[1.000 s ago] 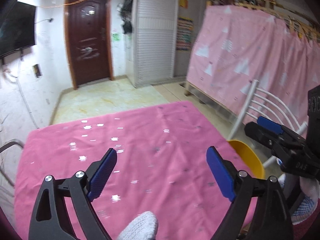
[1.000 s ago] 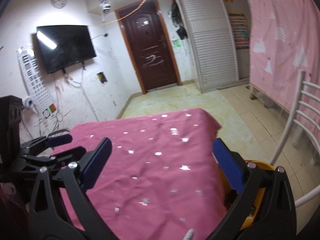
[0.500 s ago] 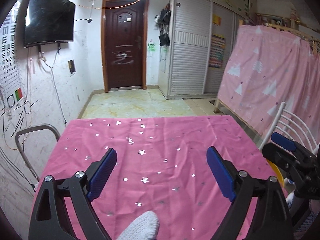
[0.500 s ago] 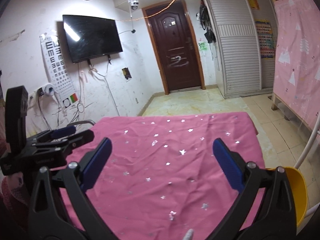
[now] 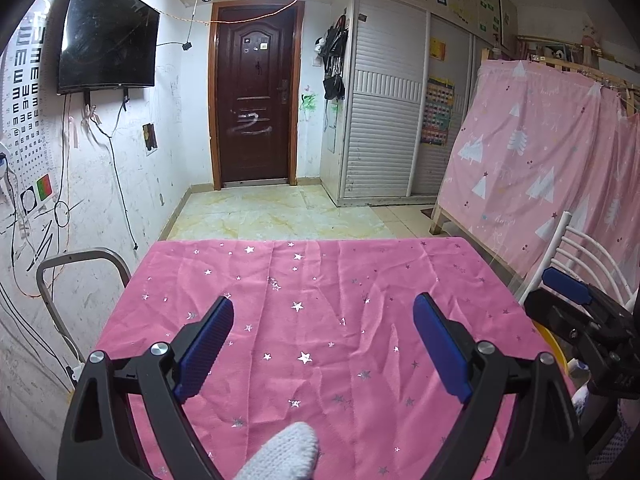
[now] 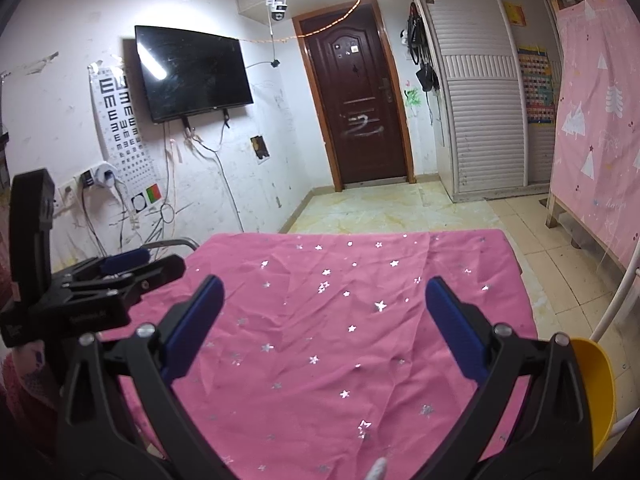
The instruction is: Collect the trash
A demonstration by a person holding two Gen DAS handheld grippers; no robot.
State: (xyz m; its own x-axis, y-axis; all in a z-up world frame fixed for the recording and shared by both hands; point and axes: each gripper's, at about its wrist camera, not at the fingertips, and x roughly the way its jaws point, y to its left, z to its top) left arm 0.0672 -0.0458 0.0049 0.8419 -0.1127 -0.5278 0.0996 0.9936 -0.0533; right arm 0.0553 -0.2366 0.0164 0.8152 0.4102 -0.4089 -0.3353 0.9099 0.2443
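Note:
My left gripper (image 5: 323, 312) is open and empty, held above the near part of a table covered in pink star-print cloth (image 5: 320, 280). My right gripper (image 6: 320, 292) is open and empty over the same cloth (image 6: 340, 280). Each gripper shows at the edge of the other's view: the right one (image 5: 576, 300) at the far right, the left one (image 6: 120, 268) at the left. A yellow bin (image 6: 596, 384) sits beside the table's right edge, mostly hidden. I see no trash on the cloth.
A white metal chair (image 5: 580, 256) stands right of the table and a grey metal chair frame (image 5: 72, 264) at its left. A pink curtain (image 5: 540, 152) hangs on the right. A dark door (image 5: 256, 108), shuttered cupboards and a wall television (image 5: 104, 36) lie beyond.
Both cameras have tilted up and back, so more of the room and the table's far edge show. Both grippers stayed open and empty.

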